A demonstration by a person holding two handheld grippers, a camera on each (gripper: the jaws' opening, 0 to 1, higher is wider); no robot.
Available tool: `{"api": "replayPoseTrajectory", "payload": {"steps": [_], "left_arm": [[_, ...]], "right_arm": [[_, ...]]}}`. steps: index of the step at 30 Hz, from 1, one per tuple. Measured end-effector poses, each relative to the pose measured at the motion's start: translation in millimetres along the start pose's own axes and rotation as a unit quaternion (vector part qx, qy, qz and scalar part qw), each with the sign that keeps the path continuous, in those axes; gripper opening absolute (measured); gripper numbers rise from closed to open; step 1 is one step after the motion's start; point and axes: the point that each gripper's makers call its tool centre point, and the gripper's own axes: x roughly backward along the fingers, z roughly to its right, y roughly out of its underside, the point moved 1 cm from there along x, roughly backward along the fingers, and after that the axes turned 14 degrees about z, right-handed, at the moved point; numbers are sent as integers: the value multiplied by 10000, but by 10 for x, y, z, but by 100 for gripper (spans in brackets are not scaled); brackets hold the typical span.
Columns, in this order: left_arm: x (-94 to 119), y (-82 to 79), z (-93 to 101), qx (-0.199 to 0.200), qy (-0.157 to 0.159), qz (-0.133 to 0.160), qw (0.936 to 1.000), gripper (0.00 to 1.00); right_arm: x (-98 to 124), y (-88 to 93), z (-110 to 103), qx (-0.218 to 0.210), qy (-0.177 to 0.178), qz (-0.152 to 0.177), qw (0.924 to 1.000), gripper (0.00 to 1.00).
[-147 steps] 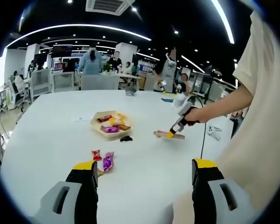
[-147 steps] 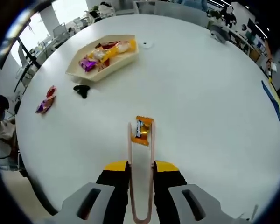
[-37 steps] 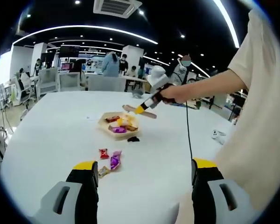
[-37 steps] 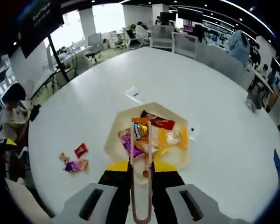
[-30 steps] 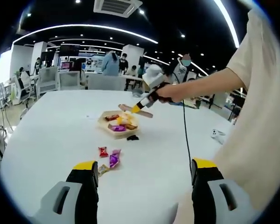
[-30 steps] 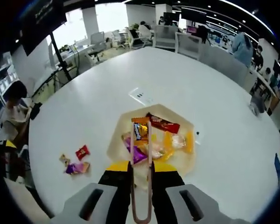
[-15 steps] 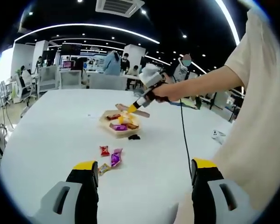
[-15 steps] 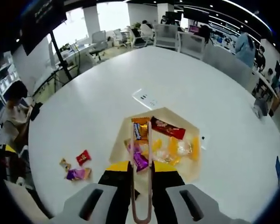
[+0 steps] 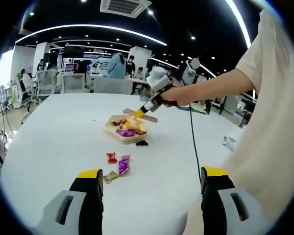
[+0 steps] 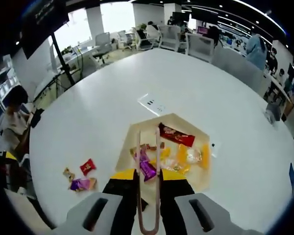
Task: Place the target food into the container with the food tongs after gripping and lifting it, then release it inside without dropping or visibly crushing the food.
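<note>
My right gripper (image 10: pixel 148 177) is shut on the handle end of pink food tongs (image 10: pixel 139 147), whose two arms reach out over the beige tray (image 10: pixel 129 138). Nothing sits between the tong tips. The tray holds several wrapped sweets, among them a red bar (image 10: pixel 176 136), a purple one (image 10: pixel 147 168) and yellow ones (image 10: pixel 203 156). In the left gripper view the right gripper (image 9: pixel 157 83) hovers with the tongs (image 9: pixel 138 114) above the tray (image 9: pixel 113 129). My left gripper (image 9: pixel 151 178) is open and empty, low over the near table.
Loose sweets lie on the white round table beside the tray: red (image 10: pixel 87 166) and purple (image 10: pixel 81 184), also red (image 9: pixel 111 157) and purple (image 9: pixel 123 164). A small black object (image 9: pixel 142 143) lies by the tray. A paper label (image 10: pixel 154 104) sits beyond it. People and chairs stand around.
The orange-wrapped sweet held at the tong tips half a second ago is gone from between them; the tips have spread slightly over the tray. The left gripper has stayed put.
</note>
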Motion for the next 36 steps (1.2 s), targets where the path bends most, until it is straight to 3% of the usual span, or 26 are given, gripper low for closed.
{"api": "replayPoseTrajectory", "payload": {"steps": [22,36], "left_arm": [[35,5,-31,-4,101,-5,9999,81],[96,11,-5,-16,94,14,10000,81]], "right_arm": [[113,106,-135,-142,11,16,9999,16],[265,429,-308,-233,-51,-148,9996,16]]}}
